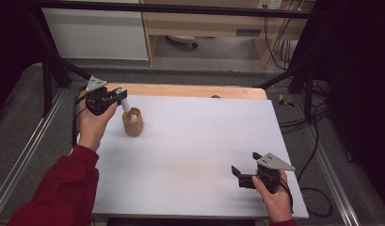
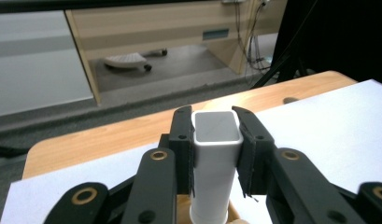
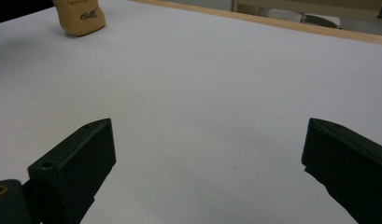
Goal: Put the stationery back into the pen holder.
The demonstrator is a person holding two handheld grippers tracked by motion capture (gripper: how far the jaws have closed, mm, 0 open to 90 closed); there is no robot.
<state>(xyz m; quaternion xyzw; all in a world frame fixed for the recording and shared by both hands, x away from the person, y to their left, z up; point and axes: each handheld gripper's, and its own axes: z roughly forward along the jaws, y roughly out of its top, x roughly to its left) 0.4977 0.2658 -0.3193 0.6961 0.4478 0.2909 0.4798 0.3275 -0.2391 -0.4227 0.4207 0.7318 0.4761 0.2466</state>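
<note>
Your left gripper [image 1: 120, 98] sits at about ten o'clock on the table, and its jaws are clamped on a white square tube [image 2: 215, 154]. In the left gripper view the two black pads press its opposite flat sides just below the open top end [image 2: 216, 127], which faces the camera. The tube's long axis runs down and away from the jaws, nearly upright with a slight lean toward you and the gripper at the top, as the high view shows [image 1: 125, 103]. Its lower end goes into the mouth of a tan wooden cup [image 1: 132, 122] standing directly beneath, at the five o'clock side of the gripper. Whether the tube's foot rests on the cup's bottom is hidden by the cup wall.

Your right gripper [image 1: 244, 173] rests low at about four o'clock on the white sheet [image 1: 195, 141], jaws spread wide and holding nothing; in the right gripper view the bare sheet lies between them. From there the cup [image 3: 80, 17] lies far off toward eleven o'clock, well apart.

So the left hand is the nearer one by a long way, and it already has the tube. The coming move, as I judge it, turns on that vertical line: tube axis over cup mouth. Keep any travel along the tube's length, or the cup may tip.
</note>
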